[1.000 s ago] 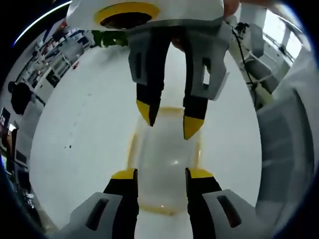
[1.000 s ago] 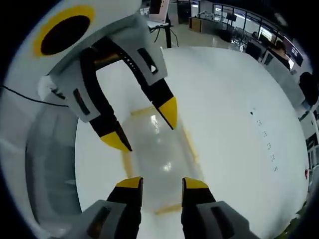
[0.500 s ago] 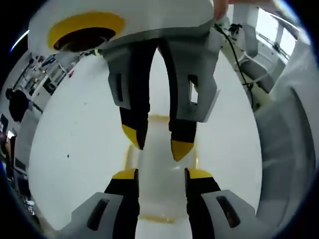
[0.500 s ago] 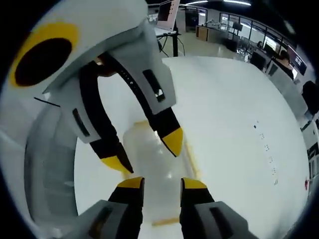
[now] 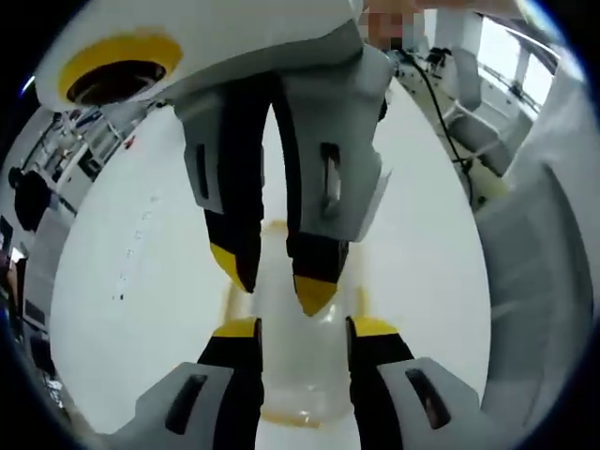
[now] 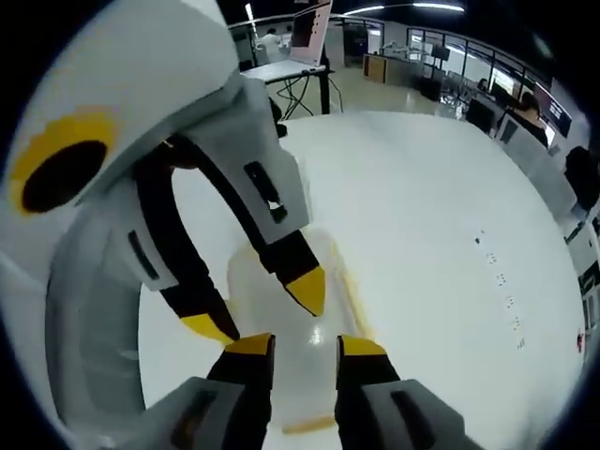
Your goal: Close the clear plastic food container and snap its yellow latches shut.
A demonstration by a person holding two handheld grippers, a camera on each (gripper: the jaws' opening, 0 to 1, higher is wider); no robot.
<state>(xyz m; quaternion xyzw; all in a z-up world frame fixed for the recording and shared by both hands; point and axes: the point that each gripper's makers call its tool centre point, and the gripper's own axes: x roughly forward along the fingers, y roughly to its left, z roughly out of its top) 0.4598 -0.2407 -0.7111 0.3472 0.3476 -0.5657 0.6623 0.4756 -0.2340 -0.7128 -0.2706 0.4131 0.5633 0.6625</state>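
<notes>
Left gripper [image 5: 302, 326] — grey housings, black jaws, yellow tips; right gripper [image 6: 293, 345] — the same colours.

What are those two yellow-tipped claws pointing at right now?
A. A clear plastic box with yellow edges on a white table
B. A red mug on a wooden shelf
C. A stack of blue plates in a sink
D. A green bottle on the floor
A: both grippers, left and right, aim at the clear box with yellow trim lying on the white table.
</notes>
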